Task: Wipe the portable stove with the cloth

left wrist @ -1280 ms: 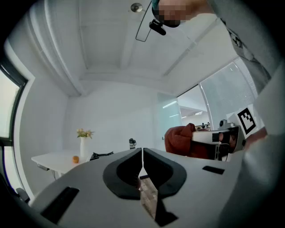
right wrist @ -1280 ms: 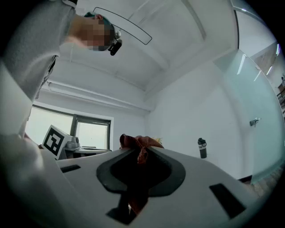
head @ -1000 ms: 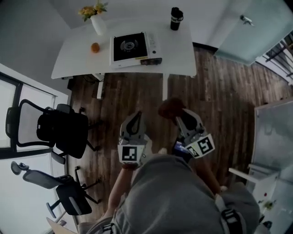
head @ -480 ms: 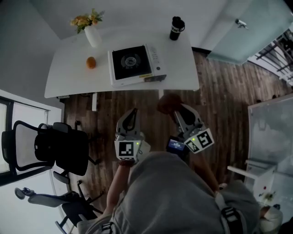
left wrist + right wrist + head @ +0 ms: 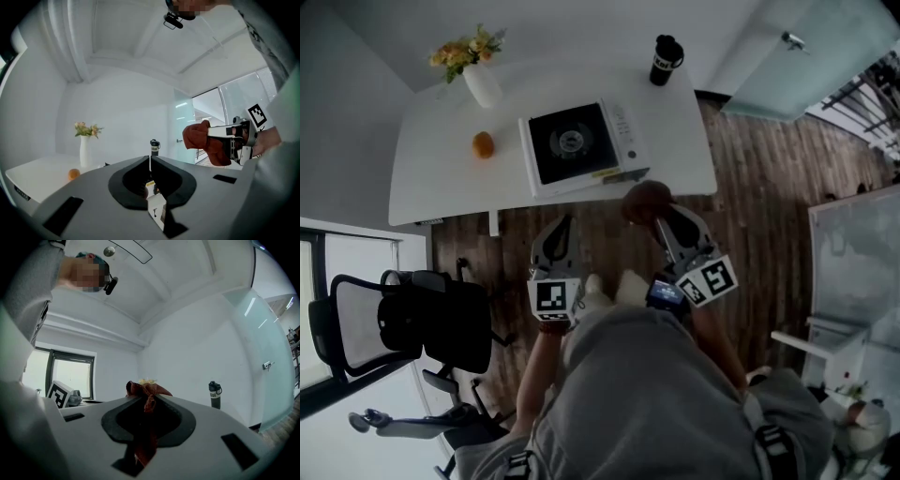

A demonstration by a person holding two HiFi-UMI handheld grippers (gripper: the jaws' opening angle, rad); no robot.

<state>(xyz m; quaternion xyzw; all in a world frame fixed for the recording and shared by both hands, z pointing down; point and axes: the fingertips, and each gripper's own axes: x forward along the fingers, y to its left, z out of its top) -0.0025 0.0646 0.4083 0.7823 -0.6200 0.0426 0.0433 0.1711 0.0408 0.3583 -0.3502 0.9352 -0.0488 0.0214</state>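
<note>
Table (image 5: 431,187), white: portable stove (image 5: 581,145) at centre, near the front edge; orange fruit (image 5: 483,144) to its left; vase of flowers (image 5: 481,82) back left; dark bottle (image 5: 666,60) back right.
Left gripper (image 5: 562,225): jaws together, empty, over the wooden floor just short of the table.
Right gripper (image 5: 660,217): jaws clamped on a rust-red cloth (image 5: 645,200), bunched at the tips, by the table's front edge near the stove.
</note>
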